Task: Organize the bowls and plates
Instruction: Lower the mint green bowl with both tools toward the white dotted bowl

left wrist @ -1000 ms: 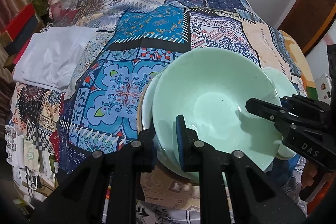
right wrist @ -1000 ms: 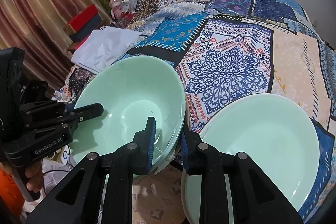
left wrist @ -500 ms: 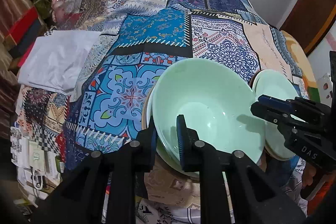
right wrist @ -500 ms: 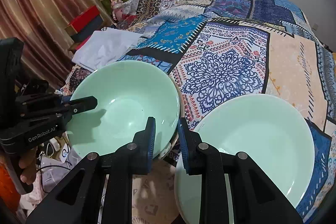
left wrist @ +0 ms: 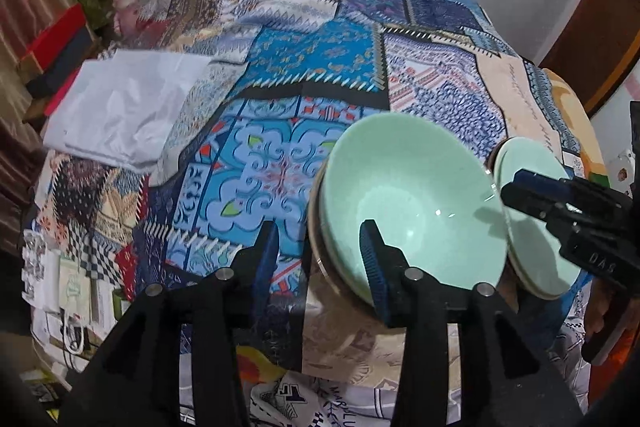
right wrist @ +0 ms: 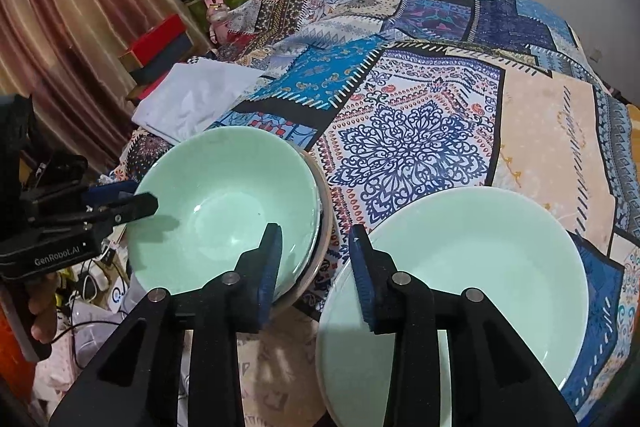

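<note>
A mint-green bowl (left wrist: 412,195) (right wrist: 224,203) rests nested on other bowls at the bed's near edge. My left gripper (left wrist: 320,225) straddles the bowl's left rim. Its jaws are opening, and neither pad presses on the rim. My right gripper (right wrist: 314,229) straddles the right rim, with one finger inside the bowl and the other over the edge of a mint-green plate (right wrist: 480,259) (left wrist: 532,243). Its jaws are opening too, clear of the rim. Each gripper shows in the other's view: the left gripper (right wrist: 132,205) and the right gripper (left wrist: 516,187).
The dishes lie on a patchwork bedspread (right wrist: 420,131). A folded white cloth (left wrist: 120,107) lies at the left. Boxes and clutter (right wrist: 160,47) stand by the curtain. Cables and small items (left wrist: 68,307) lie on the floor below the bed's edge.
The bowl has come down onto the stack and lies lower and flatter. Both grippers' jaws, shut on its rim before, have spread apart.
</note>
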Motion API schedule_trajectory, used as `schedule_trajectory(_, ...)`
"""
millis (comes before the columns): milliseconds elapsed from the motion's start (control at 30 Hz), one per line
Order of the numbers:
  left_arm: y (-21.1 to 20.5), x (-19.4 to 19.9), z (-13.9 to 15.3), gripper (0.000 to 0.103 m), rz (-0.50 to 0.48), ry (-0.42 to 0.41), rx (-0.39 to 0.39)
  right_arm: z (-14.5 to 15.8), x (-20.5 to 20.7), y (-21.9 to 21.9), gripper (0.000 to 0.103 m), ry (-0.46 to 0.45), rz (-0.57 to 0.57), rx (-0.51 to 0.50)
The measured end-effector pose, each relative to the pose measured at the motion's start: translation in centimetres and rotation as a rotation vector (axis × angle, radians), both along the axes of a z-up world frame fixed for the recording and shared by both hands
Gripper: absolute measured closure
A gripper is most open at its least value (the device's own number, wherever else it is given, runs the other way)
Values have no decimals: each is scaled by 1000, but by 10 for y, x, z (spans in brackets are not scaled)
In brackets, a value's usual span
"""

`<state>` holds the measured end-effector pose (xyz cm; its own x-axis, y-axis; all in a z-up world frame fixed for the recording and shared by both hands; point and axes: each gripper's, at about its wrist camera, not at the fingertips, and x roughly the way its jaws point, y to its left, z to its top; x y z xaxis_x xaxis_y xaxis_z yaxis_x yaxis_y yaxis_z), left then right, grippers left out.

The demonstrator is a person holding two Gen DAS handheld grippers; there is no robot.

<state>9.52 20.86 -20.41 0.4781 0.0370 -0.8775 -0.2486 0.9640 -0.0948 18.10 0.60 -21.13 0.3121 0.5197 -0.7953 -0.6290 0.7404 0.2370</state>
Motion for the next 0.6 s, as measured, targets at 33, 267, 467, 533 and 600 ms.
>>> schedule_trajectory(33,1,-1,-3,59,1,-1,-10,-1,1,1,71,4,-1,-2)
schedule_trajectory(267,5,0,-17,55,-13,8,-66,-15,5,9,71,40,4,-18)
schedule_trajectory(467,14,0,-36,51,-2,42,-142,-23,2,20,71,67,29,-23)
schedule_trajectory(533,16,0,-39,51,1,41,-165,-26,0,23,71,73,38,-28)
schedule_trajectory(600,16,1,-40,51,1,41,-166,-29,-1,26,72,83,44,-30)
